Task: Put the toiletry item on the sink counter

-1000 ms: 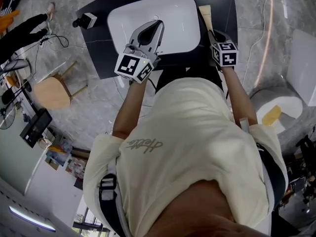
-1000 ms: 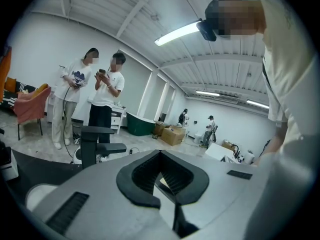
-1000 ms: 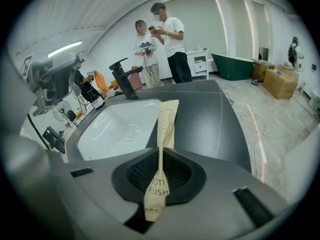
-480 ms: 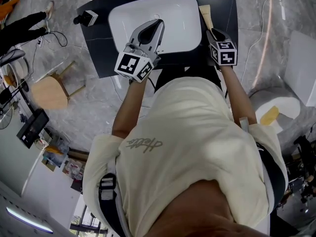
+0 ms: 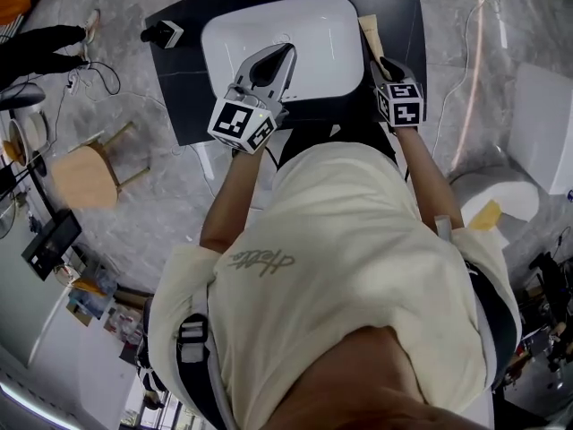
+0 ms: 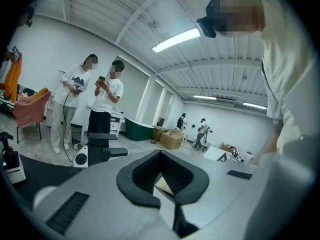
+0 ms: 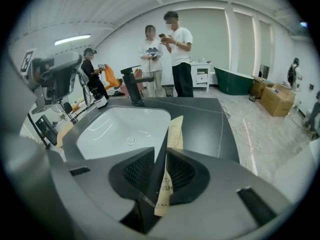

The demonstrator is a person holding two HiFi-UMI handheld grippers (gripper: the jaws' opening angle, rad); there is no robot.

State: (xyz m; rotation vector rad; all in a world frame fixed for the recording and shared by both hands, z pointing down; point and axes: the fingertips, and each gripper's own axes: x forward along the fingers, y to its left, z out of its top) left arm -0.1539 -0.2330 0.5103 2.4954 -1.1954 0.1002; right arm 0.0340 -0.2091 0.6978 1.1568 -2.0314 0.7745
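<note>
The toiletry item [image 5: 369, 32] is a long tan paper packet with print on it. My right gripper [image 5: 383, 61] is shut on the packet [image 7: 169, 159], holding it over the black sink counter [image 5: 398, 25] just right of the white basin [image 5: 313, 25]. The packet's far end points across the counter [image 7: 205, 119] beside the basin [image 7: 120, 129]. My left gripper [image 5: 288, 45] hovers over the basin's near half, fingertips together, nothing held. In the left gripper view that gripper [image 6: 160, 154] points out across the room, away from the counter.
A black faucet [image 7: 134, 86] stands at the basin's far rim. A small white and black device [image 5: 164, 32] sits on the counter's left corner. Two people [image 7: 172, 49] stand behind the counter. A wooden stool [image 5: 85, 173] is on the left, a white toilet [image 5: 492, 195] on the right.
Both grippers stay almost where they were, the right one edging slightly left with the packet still in it. The head view has shifted a little.
</note>
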